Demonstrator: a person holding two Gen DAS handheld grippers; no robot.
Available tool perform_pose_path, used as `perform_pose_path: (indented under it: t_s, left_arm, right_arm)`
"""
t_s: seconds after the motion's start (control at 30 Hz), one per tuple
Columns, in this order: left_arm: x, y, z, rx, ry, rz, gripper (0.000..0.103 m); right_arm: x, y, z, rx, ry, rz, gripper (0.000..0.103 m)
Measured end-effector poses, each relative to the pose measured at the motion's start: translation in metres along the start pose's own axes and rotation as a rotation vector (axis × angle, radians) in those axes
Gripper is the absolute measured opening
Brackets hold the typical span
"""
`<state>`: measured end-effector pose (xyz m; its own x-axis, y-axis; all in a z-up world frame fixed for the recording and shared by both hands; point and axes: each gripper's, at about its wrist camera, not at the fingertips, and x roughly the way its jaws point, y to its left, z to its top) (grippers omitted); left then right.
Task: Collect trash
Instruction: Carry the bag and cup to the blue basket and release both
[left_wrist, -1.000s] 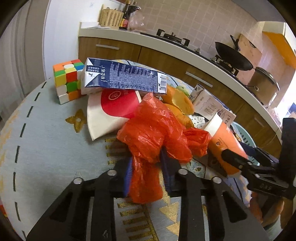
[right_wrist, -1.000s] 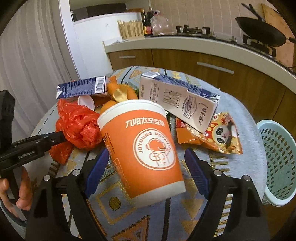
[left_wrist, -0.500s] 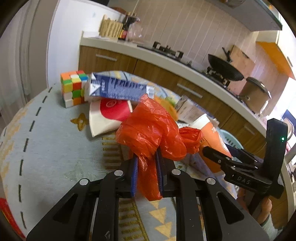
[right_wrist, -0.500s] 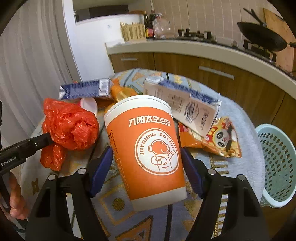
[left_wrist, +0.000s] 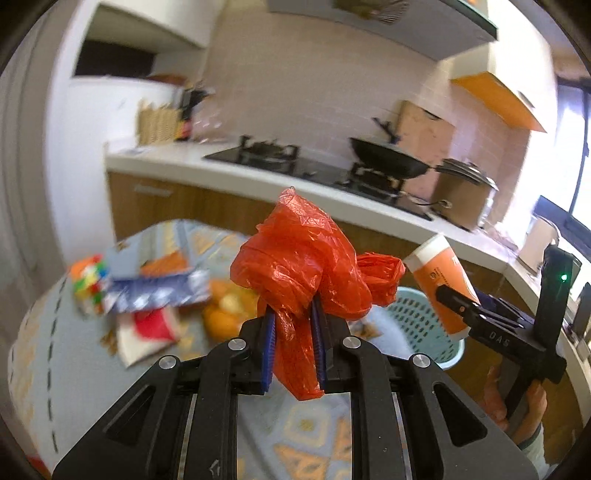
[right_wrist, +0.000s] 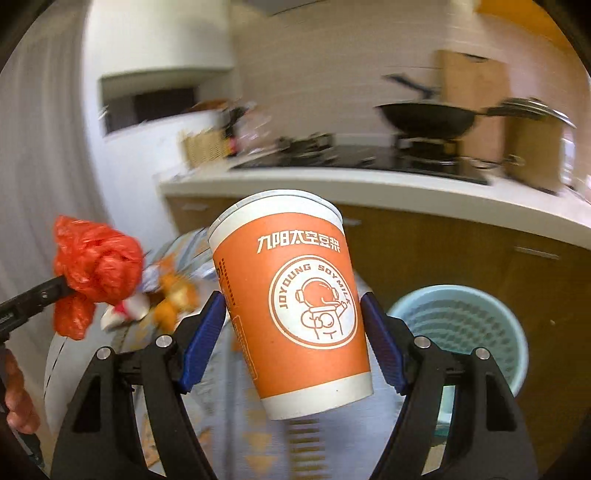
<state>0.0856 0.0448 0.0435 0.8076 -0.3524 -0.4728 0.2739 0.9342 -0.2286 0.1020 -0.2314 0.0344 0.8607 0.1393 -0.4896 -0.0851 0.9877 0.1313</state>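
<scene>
Pinching a crumpled red plastic bag (left_wrist: 299, 254) between blue-padded fingers, the left gripper (left_wrist: 292, 325) holds it above the tabletop (left_wrist: 55, 369). The right gripper (right_wrist: 293, 325) clamps an orange soy-milk cup (right_wrist: 295, 306), tilted. A pale-blue basket (right_wrist: 465, 321) sits at four o'clock, partly hidden. Remaining litter at nine o'clock blurs beyond recognition.

- Daylight fills both views; the brightest source is the window (left_wrist: 576, 206) at the right edge of the left wrist view, blown out to white.
- Fisheye distortion bends the countertop (right_wrist: 369, 192) into an arc, and dark vignette cuts every corner.
- Motion blur smears the background: the table clutter (left_wrist: 147, 295) at left centre is streaked and the wok (right_wrist: 428, 118) at upper right is soft.
- Near things stay sharp: the red plastic bag (left_wrist: 299, 258) with shiny creases, and the orange cup (right_wrist: 295, 302) with readable print.
</scene>
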Motion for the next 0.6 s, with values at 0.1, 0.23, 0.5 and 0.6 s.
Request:
perform_pose_path:
  t_s: [0.1, 0.23, 0.5, 0.6]
  left_arm:
    - [0.018, -0.031, 0.012, 0.035, 0.009, -0.043, 0.015]
    - [0.059, -0.077, 0.021, 0.092, 0.041, -0.091, 0.015]
    - [0.148, -0.146, 0.0, 0.162, 0.19, -0.16, 0.015]
    - [0.175, -0.162, -0.013, 0.171, 0.248, -0.179, 0.015]
  right_arm:
    - [-0.008, -0.048, 0.0, 0.075, -0.005, -0.08, 0.071]
    - [-0.009, -0.101, -0.008, 0.15, 0.009, -0.163, 0.071]
    - [0.013, -0.176, -0.057, 0.285, 0.132, -0.269, 0.071]
    - [0.024, -0.186, -0.07, 0.303, 0.177, -0.284, 0.072]
